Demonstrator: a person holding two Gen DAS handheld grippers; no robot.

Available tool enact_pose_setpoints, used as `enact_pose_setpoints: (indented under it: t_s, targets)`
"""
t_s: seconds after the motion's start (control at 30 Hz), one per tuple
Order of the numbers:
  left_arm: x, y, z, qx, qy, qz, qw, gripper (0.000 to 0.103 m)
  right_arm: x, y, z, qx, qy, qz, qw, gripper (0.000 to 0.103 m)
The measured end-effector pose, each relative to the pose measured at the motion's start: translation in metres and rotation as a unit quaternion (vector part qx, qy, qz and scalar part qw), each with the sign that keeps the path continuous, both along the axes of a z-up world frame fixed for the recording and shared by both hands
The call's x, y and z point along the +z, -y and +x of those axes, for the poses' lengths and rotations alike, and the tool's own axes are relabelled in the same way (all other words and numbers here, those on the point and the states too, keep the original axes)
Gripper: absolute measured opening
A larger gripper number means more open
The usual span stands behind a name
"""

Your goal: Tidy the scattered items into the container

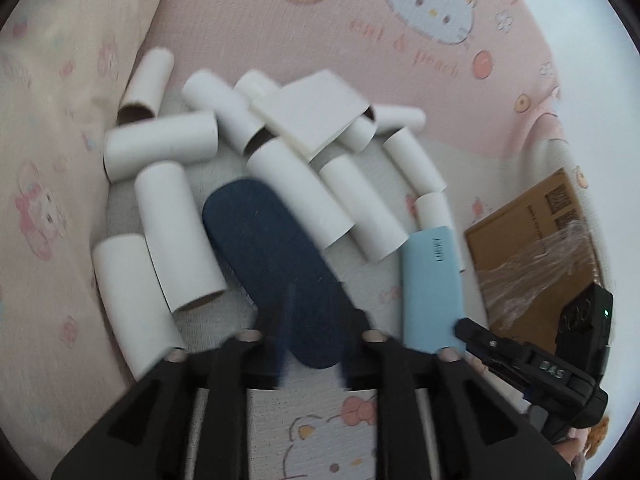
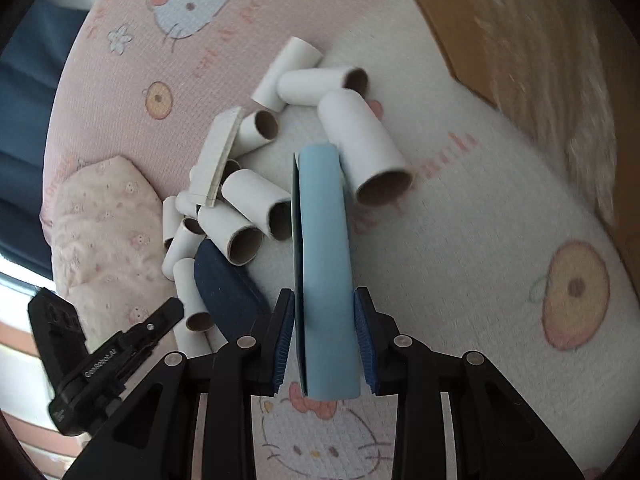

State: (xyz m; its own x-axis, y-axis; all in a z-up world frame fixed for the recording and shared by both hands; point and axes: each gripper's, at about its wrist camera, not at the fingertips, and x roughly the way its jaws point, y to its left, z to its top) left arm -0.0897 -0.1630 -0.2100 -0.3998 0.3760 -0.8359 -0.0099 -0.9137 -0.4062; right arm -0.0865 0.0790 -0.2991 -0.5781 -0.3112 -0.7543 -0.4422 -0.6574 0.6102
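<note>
Right gripper (image 2: 325, 336): jaws clamped on the light blue case (image 2: 325, 264), pads pressing its two long sides near the end closest to you; most of its length sticks out ahead of the jaws, so it is a long lever. Keep the squeeze firm and the wrist steady, carry it edge-up to the cardboard box (image 2: 500, 28), which lies ahead and to the right of these jaws, and let go only once the far end is over the opening; the box mouth is blurred here, so check it first. Left gripper (image 1: 312, 344): jaws parted, gripping nothing; the dark blue case (image 1: 272, 256) lies flat on the bed (image 1: 400, 24) running forward from between them, pads clear of it as far as the blur allows. Straddle its narrow width, not its length, before closing. The cardboard tubes (image 1: 160, 144) crowd just beyond and left of those jaws, some touching the dark case, so lift straight to avoid scattering them. Count: two cases, one box, one flattened white tube (image 1: 316, 112) on top of the heap, roughly a dozen round tubes — overlap prevents an exact tally.
</note>
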Motion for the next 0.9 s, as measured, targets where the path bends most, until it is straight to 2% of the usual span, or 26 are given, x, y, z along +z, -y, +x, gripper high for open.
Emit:
enact_pose_setpoints:
  t_s: [0.07,0.2,0.27,0.33,0.4,0.5,0.63,0.73,0.83,0.87,0.9]
  targets:
    - [-0.007,0.000,-0.001,0.001,0.009,0.003,1.0000,0.049,0.000,-0.001,0.004,-0.008,-0.001,-0.003,1.000,0.028]
    - [-0.017,-0.001,-0.001,-0.009,0.023,0.009,0.9997,0.053,0.016,0.008,0.000,0.000,0.002,0.061,0.998,0.029]
    - [-0.020,-0.002,-0.001,-0.014,0.028,0.018,0.9993,0.053,0.028,0.013,-0.001,0.003,-0.006,0.092,0.996,0.035]
    - [-0.022,-0.002,-0.001,-0.014,0.030,0.016,0.9993,0.053,0.040,0.015,0.002,-0.006,-0.028,0.105,0.994,0.051]
    - [-0.023,-0.003,-0.001,-0.016,0.032,0.017,0.9992,0.053,0.045,0.016,0.004,-0.014,-0.033,0.121,0.992,0.056]
    - [-0.026,-0.001,-0.003,-0.010,0.037,0.023,0.9990,0.053,0.047,0.020,0.003,-0.001,-0.031,0.139,0.990,0.056]
    - [-0.032,0.006,-0.003,0.005,0.044,0.043,0.9981,0.053,0.044,0.027,-0.003,0.008,-0.024,0.127,0.992,0.056]
    - [-0.032,0.008,-0.001,0.012,0.032,0.060,0.9976,0.053,0.055,0.044,-0.011,0.041,-0.050,0.152,0.986,0.056]
    - [-0.032,0.010,0.000,0.022,0.025,0.070,0.9970,0.053,0.058,0.062,-0.025,0.077,-0.059,0.157,0.983,0.055]
    - [-0.032,0.011,0.000,0.025,0.024,0.074,0.9967,0.053,0.057,0.066,-0.029,0.084,-0.063,0.154,0.982,0.050]
    - [-0.031,0.012,0.001,0.031,0.019,0.076,0.9964,0.052,0.057,0.072,-0.033,0.094,-0.073,0.150,0.981,0.032]
